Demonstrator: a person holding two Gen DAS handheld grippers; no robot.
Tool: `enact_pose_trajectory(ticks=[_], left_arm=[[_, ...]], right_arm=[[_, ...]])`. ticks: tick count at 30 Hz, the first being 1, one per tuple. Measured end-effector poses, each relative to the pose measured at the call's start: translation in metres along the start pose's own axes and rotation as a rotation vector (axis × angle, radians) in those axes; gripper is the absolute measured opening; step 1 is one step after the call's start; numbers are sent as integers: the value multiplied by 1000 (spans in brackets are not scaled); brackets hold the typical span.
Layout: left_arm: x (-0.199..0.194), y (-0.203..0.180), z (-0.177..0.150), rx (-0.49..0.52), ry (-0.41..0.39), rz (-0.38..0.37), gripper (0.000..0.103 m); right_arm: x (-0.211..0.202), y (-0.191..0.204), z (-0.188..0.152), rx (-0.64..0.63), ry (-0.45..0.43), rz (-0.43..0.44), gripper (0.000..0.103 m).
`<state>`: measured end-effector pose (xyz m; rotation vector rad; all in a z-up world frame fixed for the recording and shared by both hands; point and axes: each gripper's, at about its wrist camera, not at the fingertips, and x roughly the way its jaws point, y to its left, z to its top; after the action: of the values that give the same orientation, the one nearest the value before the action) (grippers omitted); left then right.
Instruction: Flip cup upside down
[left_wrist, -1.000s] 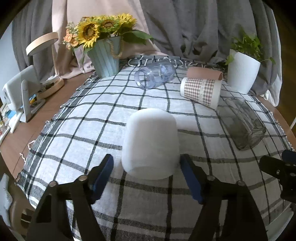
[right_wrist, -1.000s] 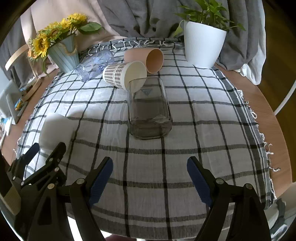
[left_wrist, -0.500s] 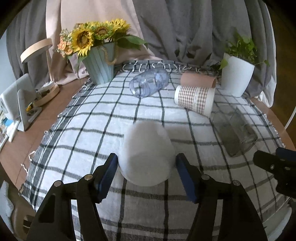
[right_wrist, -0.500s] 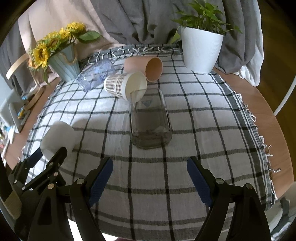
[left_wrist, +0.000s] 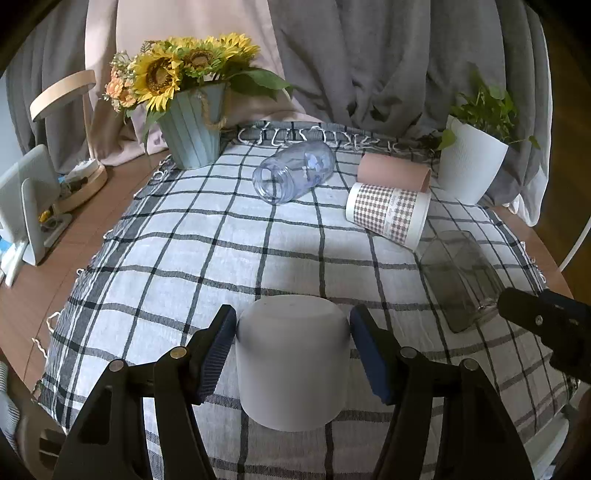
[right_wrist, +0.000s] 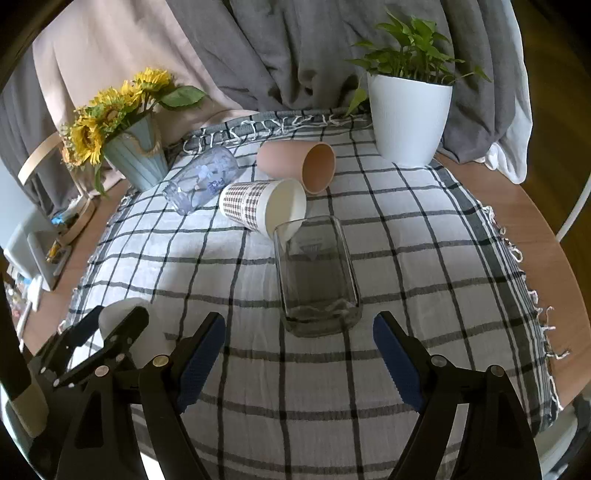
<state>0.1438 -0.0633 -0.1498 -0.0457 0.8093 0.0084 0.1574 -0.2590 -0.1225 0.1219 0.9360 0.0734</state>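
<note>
The left tongs (left_wrist: 291, 350) are now pinching the white cup (left_wrist: 291, 362), closing from spread; right tongs (right_wrist: 299, 365) are staying spread.

Behind round wooden table (right_wrist: 524, 229): grey curtains (left_wrist: 369, 62), beige drape (left_wrist: 177, 18). Over it, checked tablecloth (right_wrist: 406, 229). Left of it, wooden lamp (left_wrist: 61, 94).

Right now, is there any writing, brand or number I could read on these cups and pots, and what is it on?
None can be read for sure.
Clear jar: blue print on its side, too blurred to read.
Checked paper cup: pale label band, text too small.
Square glass: faint triangular mark near its mouth, not legible.
White cup, pink cup, white plant pot and sunflower pot: no text visible.
</note>
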Motion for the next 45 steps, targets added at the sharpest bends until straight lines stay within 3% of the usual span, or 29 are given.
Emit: enact_pose_trajectory(ticks=[18, 31, 39, 45], left_arm=[[-18, 1, -28, -36, 59, 9, 63], [-20, 0, -24, -43, 47, 38, 64], [-54, 11, -11, -54, -30, 27, 92], [-91, 27, -4, -52, -69, 5, 103]], right_arm=[[5, 4, -2, -34, 30, 34, 82], [3, 4, -2, -52, 23, 42, 83], [-17, 6, -3, -13, -9, 28, 88], [-49, 20, -12, 15, -49, 7, 90]])
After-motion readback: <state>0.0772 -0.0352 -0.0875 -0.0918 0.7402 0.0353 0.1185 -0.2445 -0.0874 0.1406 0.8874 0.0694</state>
